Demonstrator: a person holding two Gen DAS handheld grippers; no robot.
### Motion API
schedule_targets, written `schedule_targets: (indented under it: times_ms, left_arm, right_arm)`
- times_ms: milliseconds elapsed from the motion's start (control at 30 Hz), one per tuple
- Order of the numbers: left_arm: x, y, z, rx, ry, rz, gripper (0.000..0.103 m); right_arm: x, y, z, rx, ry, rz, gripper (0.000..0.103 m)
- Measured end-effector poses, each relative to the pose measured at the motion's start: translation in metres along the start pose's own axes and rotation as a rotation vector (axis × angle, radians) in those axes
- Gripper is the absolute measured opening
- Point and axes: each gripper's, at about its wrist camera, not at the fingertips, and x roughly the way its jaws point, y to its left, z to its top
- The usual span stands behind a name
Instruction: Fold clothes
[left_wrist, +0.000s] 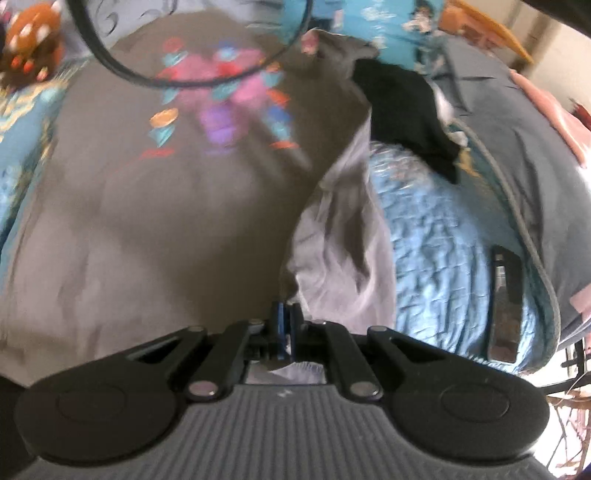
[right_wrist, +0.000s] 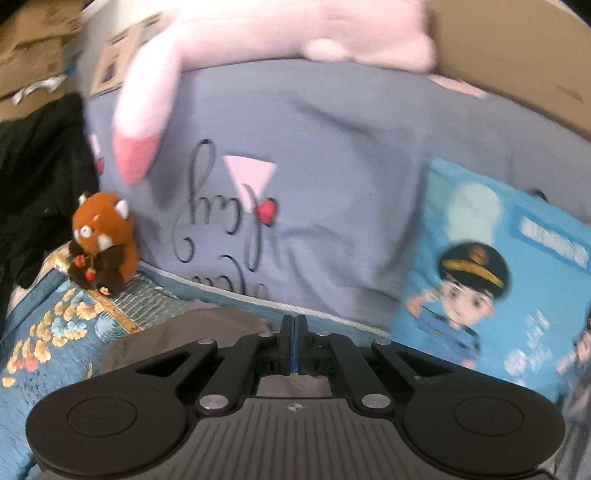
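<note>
Both jaws pressed together. Left gripper (left_wrist: 285, 321) looks to be pinching the shirt (left_wrist: 147, 221) at its right edge, where the paler inside face of the fabric bunches up right at the tips; we read that as a hem or side seam grabbed so that flap can be carried over the body. Right gripper (right_wrist: 294, 332) also closed, with grey cloth under and just behind its tips, likely another edge of the same shirt, though we can't tell if fabric is actually between the jaws. The two-point hold makes sense: keeps the edge taut so the fold lands straight. Shirt lies spread on the bed (left_wrist: 443, 240) over the blue quilt, print side up, its pink, purple and teal graphic towards the far end. It is grey-brown, mostly flat with soft wrinkles, and the right side is lifted and crumpled near the left gripper. A cable (left_wrist: 110, 62) hangs in front of the print. A black garment (left_wrist: 406, 110) sits beyond the shirt's right side, and a plush (right_wrist: 103, 243) sits at the quilt's far edge, clear of the shirt. Fold looks early; no crease set yet.
</note>
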Motion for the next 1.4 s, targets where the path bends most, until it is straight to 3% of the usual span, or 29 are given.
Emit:
schedule_targets:
  times_ms: [67,200,267,333,400,567,667,733,867,933,1100,1167,1200,1233,1300,1400]
  left_arm:
    - [-0.001,0.01,-0.002,-0.005,0.0,-0.009,0.003]
    - [-0.006,-0.001,-0.003,0.028,-0.015,-0.051,0.003]
    - [-0.008,-0.008,-0.004,0.05,-0.024,-0.067,0.003]
    - [-0.011,-0.014,-0.007,0.072,-0.034,-0.078,0.003]
    - [-0.012,-0.022,-0.008,0.091,-0.039,-0.089,0.003]
    - [-0.013,-0.038,-0.011,0.143,-0.04,-0.117,0.003]
    - [-0.011,-0.045,-0.013,0.167,-0.037,-0.131,0.003]
    - [-0.008,-0.049,-0.014,0.177,-0.024,-0.146,0.003]
    - [-0.003,-0.054,-0.015,0.19,-0.005,-0.181,0.003]
    - [-0.002,-0.056,-0.014,0.194,-0.004,-0.195,0.003]
    - [-0.001,-0.054,-0.013,0.182,-0.004,-0.229,0.003]
    - [-0.002,-0.052,-0.012,0.179,-0.005,-0.24,0.003]
    - [-0.002,-0.051,-0.012,0.177,-0.006,-0.245,0.003]
    - [-0.002,-0.051,-0.012,0.175,-0.006,-0.249,0.003]
    - [-0.003,-0.05,-0.011,0.174,-0.013,-0.254,0.003]
    - [-0.008,-0.052,-0.012,0.181,-0.027,-0.269,0.003]
  right_arm:
    - [0.006,-0.006,-0.007,0.03,0.029,-0.029,0.001]
    - [0.004,-0.044,-0.036,0.042,0.123,-0.185,0.004]
    - [0.001,-0.071,-0.052,0.057,0.17,-0.266,0.007]
    - [-0.002,-0.096,-0.068,0.095,0.213,-0.328,0.018]
    - [-0.005,-0.123,-0.082,0.231,0.251,-0.306,0.029]
    - [-0.003,-0.167,-0.108,0.593,0.264,-0.202,0.03]
    - [0.012,-0.167,-0.104,0.66,0.284,-0.196,0.031]
    - [0.024,-0.166,-0.101,0.695,0.301,-0.195,0.039]
    - [0.056,-0.151,-0.084,0.61,0.428,-0.28,0.049]
    - [0.072,-0.143,-0.077,0.563,0.501,-0.337,0.064]
    - [0.11,-0.123,-0.064,0.446,0.672,-0.465,0.07]
    - [0.115,-0.12,-0.07,0.431,0.697,-0.469,0.067]
    - [0.117,-0.118,-0.073,0.425,0.707,-0.471,0.057]
    - [0.118,-0.117,-0.076,0.418,0.717,-0.472,0.038]
    - [0.111,-0.124,-0.08,0.473,0.693,-0.457,0.012]
    - [0.089,-0.136,-0.078,0.513,0.612,-0.434,0.01]
